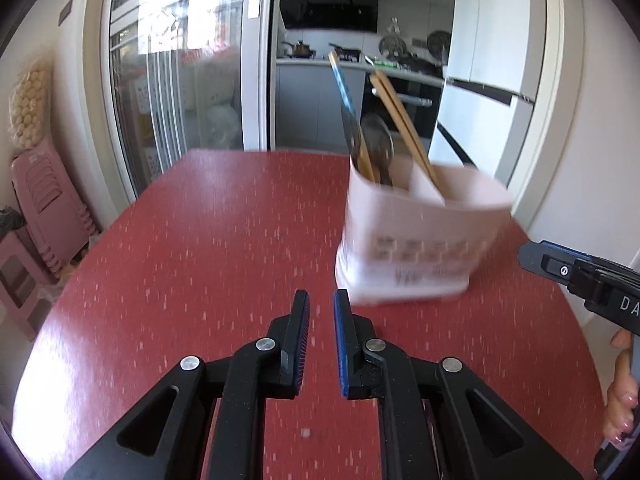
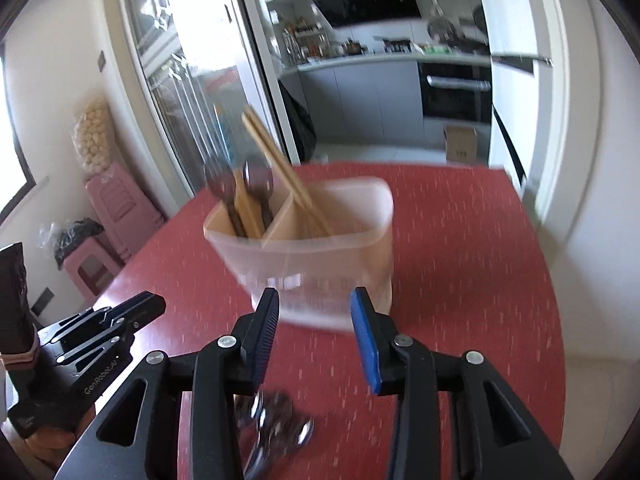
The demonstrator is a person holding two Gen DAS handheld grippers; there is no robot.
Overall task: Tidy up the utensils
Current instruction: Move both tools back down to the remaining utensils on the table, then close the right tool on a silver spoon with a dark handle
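A white plastic utensil holder (image 1: pixel 416 236) stands upright on the red tabletop (image 1: pixel 224 240), toward the far right corner as the left wrist cam sees it, w/ a divider splitting it into compartments. One compartment holds a pair of wooden chopsticks (image 1: pixel 404 124) leaning up & away; the other holds a metal spoon (image 1: pixel 378 144), bowl up, plus a blue-patterned utensil handle (image 1: pixel 344 92) and more wooden pieces. Motion blur smears the holder in both views, so finer detail can't be told.

Left gripper (image 1: pixel 321 320) hovers over the tabletop near the holder's lower left corner, jaws parted by a narrow gap, nothing between them. Its blue pads (image 1: pixel 342 344) are clear of the holder.

Right gripper (image 2: pixel 315 320) sits just in front of the holder (image 2: pixel 308 248), jaws spread wide, nothing grasped; whether the tips touch the holder wall can't be told b/c of blur. Below & between its fingers, near the front edge of the tabletop (image 2: pixel 480 248), lies a blurred pile of metal utensils (image 2: pixel 276 424).

Pink plastic stools (image 1: pixel 44 200) are stacked by the wall left of the table.
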